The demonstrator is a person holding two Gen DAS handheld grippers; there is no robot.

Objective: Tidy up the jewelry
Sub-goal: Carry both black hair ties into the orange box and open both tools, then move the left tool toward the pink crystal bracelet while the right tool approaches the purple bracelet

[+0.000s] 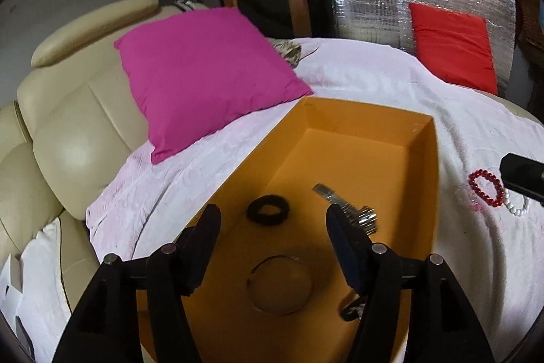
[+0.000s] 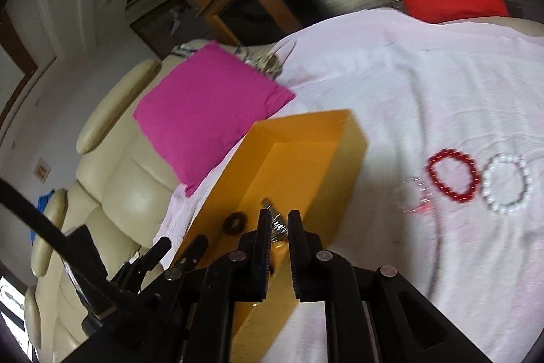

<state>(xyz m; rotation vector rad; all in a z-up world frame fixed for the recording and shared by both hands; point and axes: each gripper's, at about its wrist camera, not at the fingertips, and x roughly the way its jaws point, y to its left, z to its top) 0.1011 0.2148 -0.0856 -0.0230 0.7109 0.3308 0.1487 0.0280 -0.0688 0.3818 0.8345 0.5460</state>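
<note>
Your left gripper (image 1: 273, 223) hangs over the orange box (image 1: 421, 159), jaws spread, nothing between the pads. That fits a release: items already lie on the box floor. Just ahead of the gap sits a black hair tie (image 1: 267, 209); against the inner face of the right-hand finger lies a silver metal piece, probably a watch or clip (image 1: 343, 204) (blur makes this uncertain). Below the jaws, nearer the camera, a thin bangle (image 1: 280, 286) rests flat on the floor.

Your right gripper (image 2: 279, 221) has its jaws nearly pressed together, only a narrow slit left. The silver glint seen through that slit lies in the box beyond, so I judge nothing is pinched.

Well to the right of those jaws, on the white sheet (image 2: 391, 84), the red bead bracelet (image 2: 452, 174) and the white bead bracelet (image 2: 505, 184) lie side by side, almost touching; a faint clear or pink one (image 2: 416, 194) sits just left of the red, too smeared to name firmly. These remain unsorted, presumably laid flat for easy pinching.

The box sits between the hands, beside the pink cushion (image 1: 204, 73), so either hand can drop into it.
</note>
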